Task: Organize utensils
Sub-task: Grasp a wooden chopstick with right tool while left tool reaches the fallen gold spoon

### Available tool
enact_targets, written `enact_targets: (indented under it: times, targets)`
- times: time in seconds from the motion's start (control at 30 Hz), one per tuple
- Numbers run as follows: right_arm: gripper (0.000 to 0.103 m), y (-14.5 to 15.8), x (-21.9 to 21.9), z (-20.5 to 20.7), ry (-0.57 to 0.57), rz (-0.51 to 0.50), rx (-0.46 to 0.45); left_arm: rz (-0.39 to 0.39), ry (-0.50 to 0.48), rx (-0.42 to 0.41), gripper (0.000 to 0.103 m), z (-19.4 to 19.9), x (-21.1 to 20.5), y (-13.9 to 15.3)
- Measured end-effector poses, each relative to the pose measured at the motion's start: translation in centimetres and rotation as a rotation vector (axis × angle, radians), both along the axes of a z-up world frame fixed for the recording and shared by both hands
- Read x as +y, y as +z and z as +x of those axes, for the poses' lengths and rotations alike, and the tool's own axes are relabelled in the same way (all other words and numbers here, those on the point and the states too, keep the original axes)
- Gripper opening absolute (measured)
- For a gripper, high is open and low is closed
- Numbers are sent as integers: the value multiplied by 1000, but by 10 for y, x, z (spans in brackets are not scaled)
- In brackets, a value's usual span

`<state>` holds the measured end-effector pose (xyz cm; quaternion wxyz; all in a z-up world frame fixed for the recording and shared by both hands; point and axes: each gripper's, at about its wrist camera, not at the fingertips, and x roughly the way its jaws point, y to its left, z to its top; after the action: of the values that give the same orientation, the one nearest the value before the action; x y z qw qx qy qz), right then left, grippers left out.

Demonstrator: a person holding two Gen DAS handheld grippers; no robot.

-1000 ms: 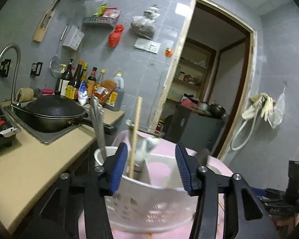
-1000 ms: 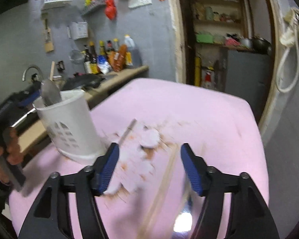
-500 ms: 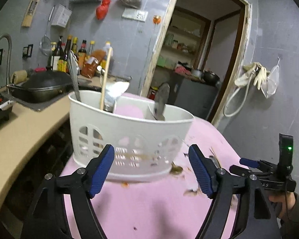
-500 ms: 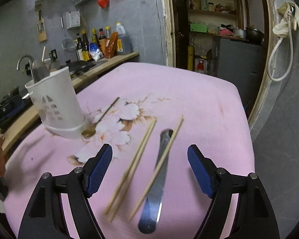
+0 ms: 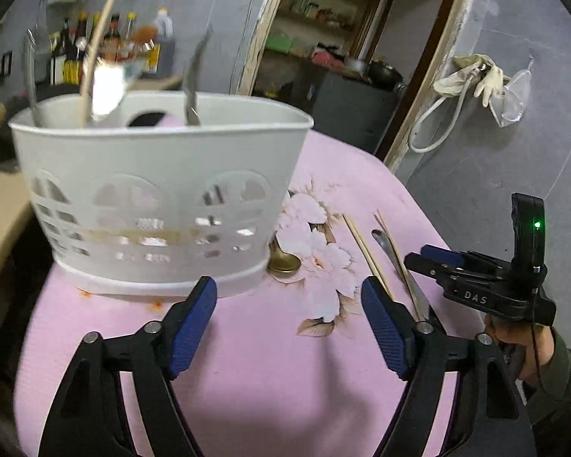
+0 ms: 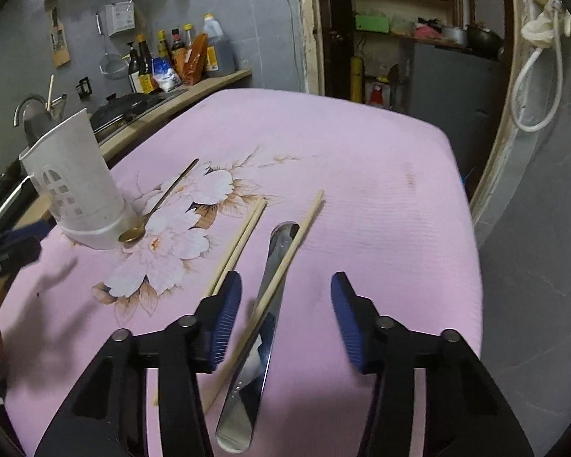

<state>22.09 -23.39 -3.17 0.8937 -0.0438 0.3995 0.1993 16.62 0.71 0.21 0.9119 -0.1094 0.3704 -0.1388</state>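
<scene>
Left gripper point(image 5: 289, 323) released, jaws just narrowing, white utensil basket point(image 5: 160, 190) just ahead; right gripper point(image 6: 281, 316) unclenched, jaws just closing, 1 chopstick point(image 6: 285, 262) and steel spatula point(image 6: 262, 327) between them.

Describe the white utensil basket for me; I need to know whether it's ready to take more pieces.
The white utensil basket looks like plastic, oval and tapering, with arched cut-outs and slots above a flared base. It stands upright on the pink flowered cloth, open at the top. Metal utensils and a wooden chopstick already stand in it. A gold spoon lies with its bowl at the base; contact is unclear. Neither gripper touches it.
</scene>
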Motion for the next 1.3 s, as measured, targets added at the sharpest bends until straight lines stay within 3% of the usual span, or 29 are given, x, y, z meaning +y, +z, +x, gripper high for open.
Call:
enact_targets:
  times: [0.13, 0.27, 0.47, 0.63, 0.97, 1.0, 1.07, 1.1, 1.3]
  targets:
    - [36, -4, 3, 14, 24, 11, 29, 3, -4, 63, 50, 17, -10, -5]
    - [34, -7, 4, 23, 41, 26, 57, -23, 3, 108, 42, 28, -16, -11]
    - [26, -7, 7, 32, 70, 20, 72, -117, 117, 164, 31, 37, -8, -17]
    - [23, -9, 9, 36, 87, 12, 82, -206, 213, 217, 29, 40, -1, -24]
    - [23, -10, 7, 38, 90, 17, 86, -368, 354, 247, 28, 34, 24, -25]
    - [23, -10, 8, 38, 90, 10, 84, -381, 376, 250, 26, 33, 25, -25]
    - [20, -10, 10, 37, 91, -4, 80, -403, 410, 270, 12, 33, 29, -28]
    - [13, -10, 10, 37, 85, -14, 75, -411, 424, 279, 10, 33, 31, -30]
    - [5, -9, 1, 36, 84, 20, 85, -438, 456, 268, 1, 24, 51, -31]
